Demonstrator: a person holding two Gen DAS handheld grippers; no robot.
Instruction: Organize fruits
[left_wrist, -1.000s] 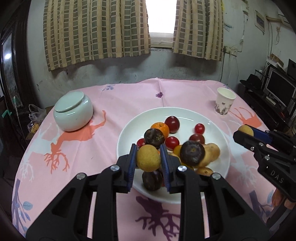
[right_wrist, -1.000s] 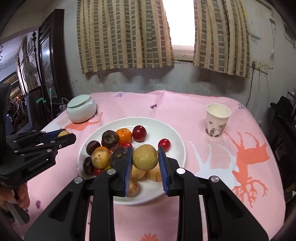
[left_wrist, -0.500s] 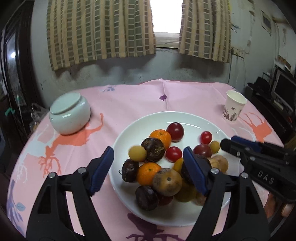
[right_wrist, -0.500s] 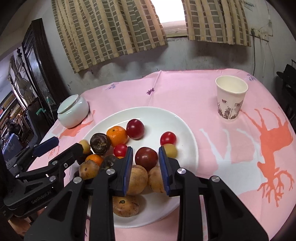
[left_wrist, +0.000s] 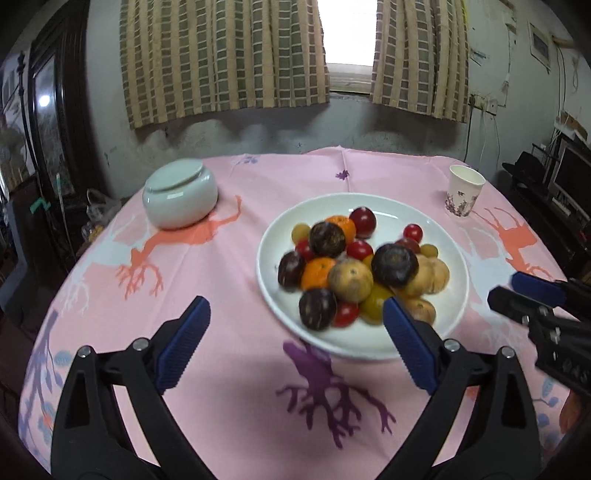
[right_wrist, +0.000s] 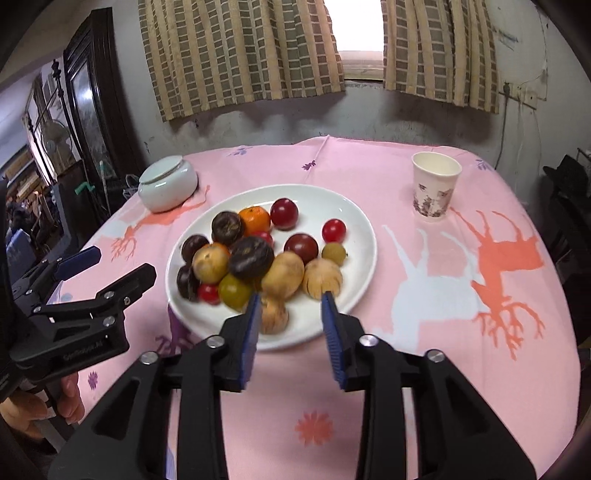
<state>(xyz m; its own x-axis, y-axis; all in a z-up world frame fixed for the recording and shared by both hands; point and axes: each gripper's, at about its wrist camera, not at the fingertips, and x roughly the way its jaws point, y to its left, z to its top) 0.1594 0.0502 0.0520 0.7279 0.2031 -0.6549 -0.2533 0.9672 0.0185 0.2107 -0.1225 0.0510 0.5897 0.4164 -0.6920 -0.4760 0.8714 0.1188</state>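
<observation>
A white plate holds a pile of fruit: oranges, dark plums, red tomatoes, tan pears and small yellow-green fruits. It also shows in the right wrist view. My left gripper is wide open and empty, pulled back over the cloth near the plate's front-left edge. My right gripper is open and empty, its tips over the plate's near rim beside a tan fruit. The right gripper's fingers show at the right of the left wrist view.
A pale green lidded jar stands at the back left and a paper cup at the back right. The round table has a pink patterned cloth. Dark furniture surrounds the table edges.
Both grippers let go of the yellow-tan fruits they held, opened, and drew back from the plate. The fruits now lie in the pile.
</observation>
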